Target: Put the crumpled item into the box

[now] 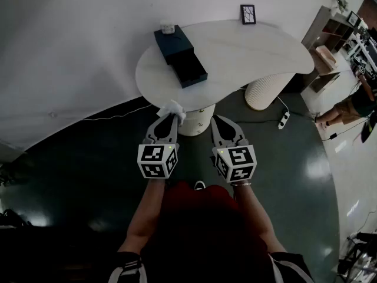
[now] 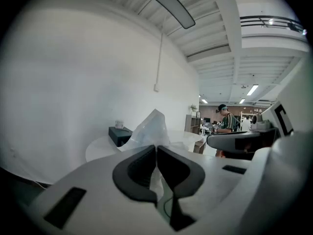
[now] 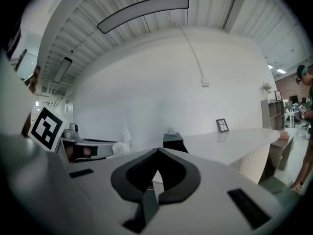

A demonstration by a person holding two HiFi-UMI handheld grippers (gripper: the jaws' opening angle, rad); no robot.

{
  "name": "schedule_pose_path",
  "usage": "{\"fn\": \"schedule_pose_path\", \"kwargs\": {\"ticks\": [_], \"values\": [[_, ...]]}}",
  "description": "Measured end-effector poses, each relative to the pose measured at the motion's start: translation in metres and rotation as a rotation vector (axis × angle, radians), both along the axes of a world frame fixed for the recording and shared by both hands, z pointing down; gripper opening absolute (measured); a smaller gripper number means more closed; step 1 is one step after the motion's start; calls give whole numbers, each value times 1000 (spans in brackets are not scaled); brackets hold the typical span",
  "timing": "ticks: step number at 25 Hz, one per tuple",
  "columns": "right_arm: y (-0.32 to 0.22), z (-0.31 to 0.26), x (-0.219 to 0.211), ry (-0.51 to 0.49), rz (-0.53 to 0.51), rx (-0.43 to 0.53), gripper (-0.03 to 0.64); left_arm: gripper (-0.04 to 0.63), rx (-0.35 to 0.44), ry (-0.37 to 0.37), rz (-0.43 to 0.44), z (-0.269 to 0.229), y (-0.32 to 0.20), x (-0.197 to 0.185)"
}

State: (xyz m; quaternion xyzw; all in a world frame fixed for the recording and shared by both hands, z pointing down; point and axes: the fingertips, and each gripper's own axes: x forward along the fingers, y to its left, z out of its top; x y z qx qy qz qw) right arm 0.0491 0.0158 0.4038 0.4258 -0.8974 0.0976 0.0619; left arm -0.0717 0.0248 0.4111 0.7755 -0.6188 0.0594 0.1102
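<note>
A white crumpled item [image 1: 173,109] is pinched in my left gripper [image 1: 169,118], which is shut on it just off the near edge of the white table [image 1: 247,58]. In the left gripper view the item [image 2: 152,128] sticks up from between the shut jaws of the left gripper [image 2: 156,150]. A dark box [image 1: 179,54] lies on the table's far left with one part slid open toward me; it also shows small in both gripper views [image 2: 119,135] [image 3: 172,141]. My right gripper [image 1: 220,121] hangs beside the left, shut and empty [image 3: 157,153].
A small picture frame [image 1: 248,14] stands at the table's back edge by the wall. Table pedestals [image 1: 265,90] stand below. A power strip [image 1: 284,119] and cables lie on the dark floor. A person [image 1: 353,104] and shelves [image 1: 330,31] are at the right.
</note>
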Motion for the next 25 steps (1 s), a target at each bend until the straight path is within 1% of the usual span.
{"fn": "schedule_pose_path", "kwargs": {"ticks": [6,12,19,25], "values": [[0,-1,4,2,-8,22,15,34,3,-8,-6,0,0,6],[0,6,6,-16,-26,2,15,34,-5,-8,-1,3,1,10],[-6,9,1,-16,-35,-20,15,34,-14,-18,-27,-1,-4,2],[-25,12,0,-17,-22,-26,15,34,-24,-18,-33,3,-23,-5]]}}
